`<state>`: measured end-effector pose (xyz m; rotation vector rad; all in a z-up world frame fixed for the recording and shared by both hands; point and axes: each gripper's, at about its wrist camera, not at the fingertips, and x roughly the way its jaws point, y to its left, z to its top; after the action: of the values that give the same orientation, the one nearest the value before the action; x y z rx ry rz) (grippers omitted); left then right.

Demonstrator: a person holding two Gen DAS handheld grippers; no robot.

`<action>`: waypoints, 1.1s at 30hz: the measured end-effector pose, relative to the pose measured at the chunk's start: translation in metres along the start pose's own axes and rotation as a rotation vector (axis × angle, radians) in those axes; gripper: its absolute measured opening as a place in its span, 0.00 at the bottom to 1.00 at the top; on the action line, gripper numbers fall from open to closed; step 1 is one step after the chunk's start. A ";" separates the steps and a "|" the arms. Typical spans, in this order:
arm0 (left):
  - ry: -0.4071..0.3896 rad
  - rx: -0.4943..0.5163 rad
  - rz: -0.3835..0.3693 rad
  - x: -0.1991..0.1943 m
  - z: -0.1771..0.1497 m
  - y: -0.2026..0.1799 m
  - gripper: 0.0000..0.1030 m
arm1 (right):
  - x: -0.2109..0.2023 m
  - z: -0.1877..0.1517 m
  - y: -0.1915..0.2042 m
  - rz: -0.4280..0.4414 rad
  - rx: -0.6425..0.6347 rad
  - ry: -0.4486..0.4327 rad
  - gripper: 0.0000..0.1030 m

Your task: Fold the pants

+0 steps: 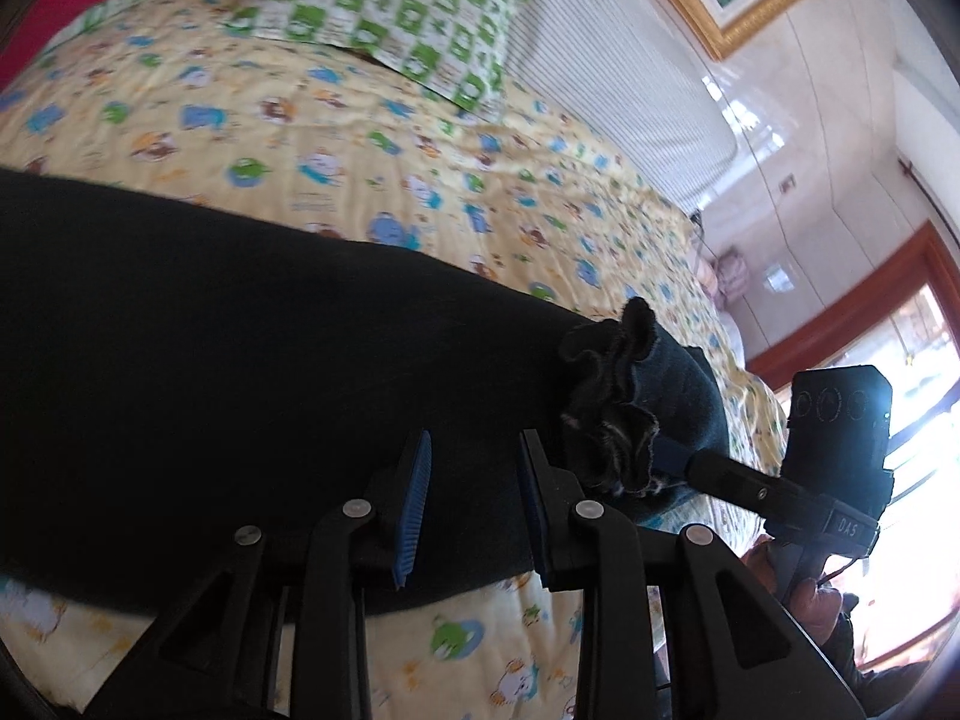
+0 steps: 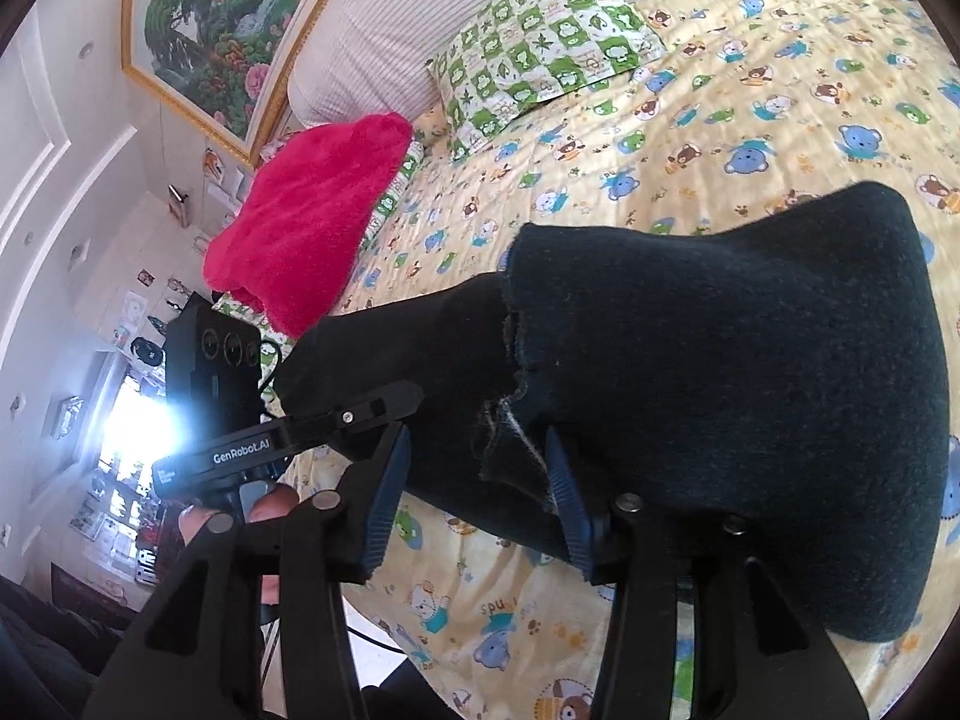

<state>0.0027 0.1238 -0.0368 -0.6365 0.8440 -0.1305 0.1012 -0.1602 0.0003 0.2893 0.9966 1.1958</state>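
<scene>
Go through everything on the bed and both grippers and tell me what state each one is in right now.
pants: dark, folded over, lying on the bedspread, ruffled edges bunched at one end
left gripper: open, fingers apart over the pants, gripping nothing
right gripper: open, fingers either side of the pants' edge, not pressing
pillow: flat at the head of the bed
red blanket: heaped at the bed's edge

The left gripper (image 1: 474, 468) tilts downward with its jaws parted and nothing pressed between the blue pads. The right gripper (image 2: 474, 480) also angles down, jaws apart. A hand (image 2: 264, 510) grips the left gripper's handle
</scene>
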 end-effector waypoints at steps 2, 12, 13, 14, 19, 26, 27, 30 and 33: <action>-0.018 -0.020 0.009 -0.010 -0.005 0.005 0.29 | 0.004 0.003 0.004 0.005 -0.009 0.004 0.47; -0.129 -0.125 0.064 -0.058 -0.024 0.028 0.37 | 0.032 0.016 0.030 0.047 -0.073 0.045 0.48; -0.137 -0.132 0.070 -0.062 -0.024 0.029 0.37 | 0.036 0.017 0.033 0.053 -0.078 0.052 0.48; -0.149 -0.142 0.081 -0.067 -0.025 0.031 0.37 | 0.038 0.018 0.035 0.055 -0.082 0.055 0.48; -0.202 -0.222 0.097 -0.090 -0.036 0.043 0.42 | 0.047 0.021 0.046 0.071 -0.111 0.068 0.48; -0.253 -0.295 0.147 -0.114 -0.057 0.055 0.42 | 0.060 0.027 0.057 0.084 -0.136 0.089 0.48; -0.262 -0.309 0.150 -0.118 -0.059 0.057 0.42 | 0.063 0.028 0.059 0.087 -0.143 0.093 0.48; -0.281 -0.345 0.159 -0.126 -0.065 0.066 0.42 | 0.072 0.032 0.068 0.094 -0.168 0.107 0.48; -0.297 -0.390 0.166 -0.133 -0.069 0.078 0.42 | 0.085 0.036 0.078 0.101 -0.196 0.126 0.48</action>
<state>-0.1469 0.2014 -0.0284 -0.9208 0.6333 0.2807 0.0813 -0.0455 0.0309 0.1115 0.9738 1.4068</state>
